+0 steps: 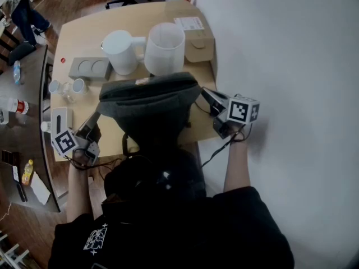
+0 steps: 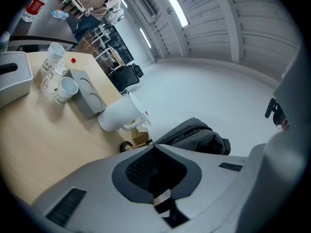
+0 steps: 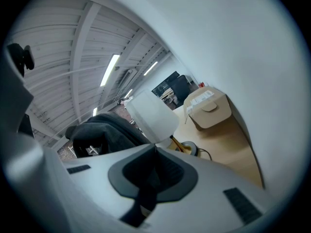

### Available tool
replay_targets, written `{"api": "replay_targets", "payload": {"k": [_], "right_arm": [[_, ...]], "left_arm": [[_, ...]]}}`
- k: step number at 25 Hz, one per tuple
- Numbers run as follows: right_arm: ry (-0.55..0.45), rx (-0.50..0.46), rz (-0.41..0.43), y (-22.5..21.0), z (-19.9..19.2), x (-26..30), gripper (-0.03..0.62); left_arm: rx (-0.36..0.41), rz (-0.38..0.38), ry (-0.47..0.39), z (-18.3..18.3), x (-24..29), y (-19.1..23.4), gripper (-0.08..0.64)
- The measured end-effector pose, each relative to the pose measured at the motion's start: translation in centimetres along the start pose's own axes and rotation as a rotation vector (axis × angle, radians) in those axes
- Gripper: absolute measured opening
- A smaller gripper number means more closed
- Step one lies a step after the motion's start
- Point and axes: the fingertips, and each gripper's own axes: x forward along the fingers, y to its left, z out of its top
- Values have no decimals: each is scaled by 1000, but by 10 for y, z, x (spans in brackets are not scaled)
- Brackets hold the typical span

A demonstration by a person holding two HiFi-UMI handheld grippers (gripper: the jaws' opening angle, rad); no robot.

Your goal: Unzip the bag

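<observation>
Head view first: the dark grey fabric bag (image 1: 150,108) stands at the middle of the near edge of the light wooden tabletop (image 1: 78,43). The left gripper (image 1: 95,119) sits just beside the bag's left flank and the right gripper (image 1: 207,94) just beside its right shoulder. Whether either touches the cloth, I can't tell from up here. Behind the bag, towards the far edge, are a white plastic kettle (image 1: 120,50) and a tall translucent white tub (image 1: 164,48). A brown cardboard box (image 1: 197,48) sits by the far right corner. I see no gap along the bag's top, so I'd say the unzipping hasn't begun. Finding and pinching the zip pull is all to come.

Now the left gripper view: the claw's jaws are pressed together, with nothing between them. The bag lies just beyond the tips. Along the left edge this view picks out clear glass cups (image 2: 60,79) that are tiny from above.

Right gripper view: the jaws are together here too, and empty. The bag is off to the left and the tub straight ahead. At the tub's foot there's a small brass-coloured round thing (image 3: 187,148), which the bag hides in the head view. Neither gripper view shows a zip pull.
</observation>
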Motion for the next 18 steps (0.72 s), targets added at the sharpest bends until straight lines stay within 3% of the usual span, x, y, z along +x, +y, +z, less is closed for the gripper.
{"api": "replay_targets", "payload": {"k": [18], "right_arm": [[12,28,-7,-8,-10,3,11]], "left_arm": [[-25,6,-7,-5,1,9,3]]}}
